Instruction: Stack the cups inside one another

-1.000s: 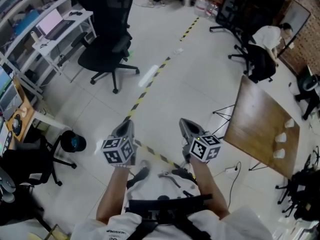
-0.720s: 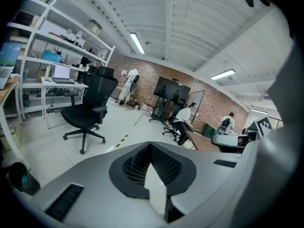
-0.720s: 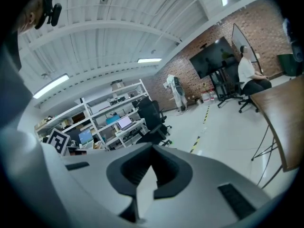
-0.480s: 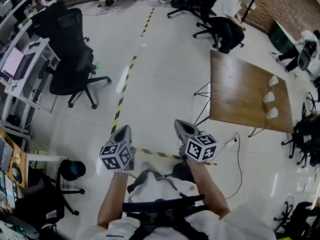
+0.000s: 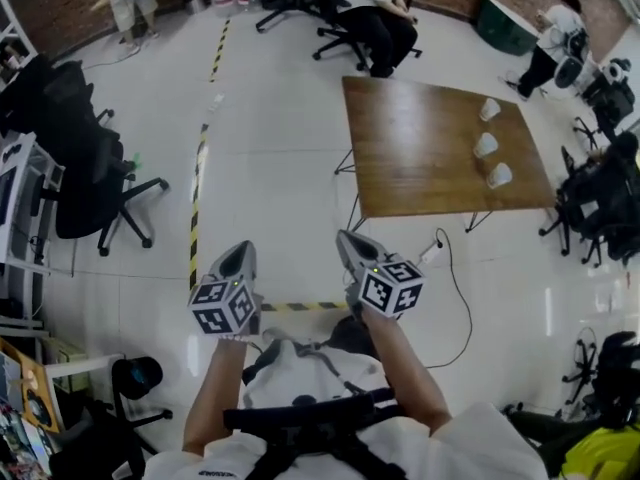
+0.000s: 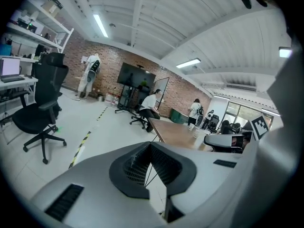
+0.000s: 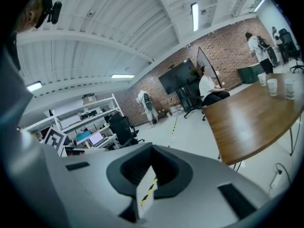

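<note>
Both hands are out over open floor (image 5: 280, 168), well short of the action. The left gripper (image 5: 240, 255) has its jaws closed on nothing, ribbed dark pads meeting at the tip. The right gripper (image 5: 349, 239) is the same, jaws together and empty.

The three cups (image 5: 485, 145) sit well apart from both grippers, up at two o'clock in the head view, on the far right side of the worktop (image 5: 420, 138). They stand in a row along that edge, separate and not yet nested, the line running roughly twelve to six. The right gripper looks the nearer of the two, with the worktop's near edge between it and the cups.

The cups are small, pale and tapered, probably light and easy to tip. The worktop is a smooth brown wood-grain slab on thin dark legs. The floor is glossy pale tile with a yellow-and-black tape stripe (image 5: 197, 208).
</note>
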A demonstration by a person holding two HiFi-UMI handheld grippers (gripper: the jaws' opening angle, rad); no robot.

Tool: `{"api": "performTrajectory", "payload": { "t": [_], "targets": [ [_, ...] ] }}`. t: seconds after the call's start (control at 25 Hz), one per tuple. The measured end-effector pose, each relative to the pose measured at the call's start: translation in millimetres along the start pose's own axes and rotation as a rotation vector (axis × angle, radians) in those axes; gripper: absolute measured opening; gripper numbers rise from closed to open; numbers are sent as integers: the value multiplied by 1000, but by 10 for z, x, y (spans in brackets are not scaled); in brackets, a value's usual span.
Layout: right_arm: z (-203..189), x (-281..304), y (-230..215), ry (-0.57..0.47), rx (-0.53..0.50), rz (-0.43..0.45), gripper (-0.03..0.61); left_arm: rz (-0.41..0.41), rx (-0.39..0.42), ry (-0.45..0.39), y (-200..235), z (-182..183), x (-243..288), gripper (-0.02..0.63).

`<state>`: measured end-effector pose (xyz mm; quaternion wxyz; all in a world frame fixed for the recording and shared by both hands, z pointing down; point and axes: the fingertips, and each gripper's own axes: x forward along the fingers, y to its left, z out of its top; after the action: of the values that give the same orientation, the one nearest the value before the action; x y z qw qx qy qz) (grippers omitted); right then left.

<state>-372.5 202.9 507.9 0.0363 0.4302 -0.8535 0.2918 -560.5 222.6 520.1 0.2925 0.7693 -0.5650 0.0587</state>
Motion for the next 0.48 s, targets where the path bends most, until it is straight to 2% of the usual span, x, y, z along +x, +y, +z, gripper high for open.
{"api": "performTrajectory", "payload": {
  "t": [0.2, 0.48],
  "targets": [
    [294, -229, -445, -60, 7, -50, 5, -29, 26, 19, -408, 22, 324, -2],
    [470, -542, -1123, -67, 69, -111, 5, -72, 72, 60, -1012, 29, 824, -3]
  ]
}}
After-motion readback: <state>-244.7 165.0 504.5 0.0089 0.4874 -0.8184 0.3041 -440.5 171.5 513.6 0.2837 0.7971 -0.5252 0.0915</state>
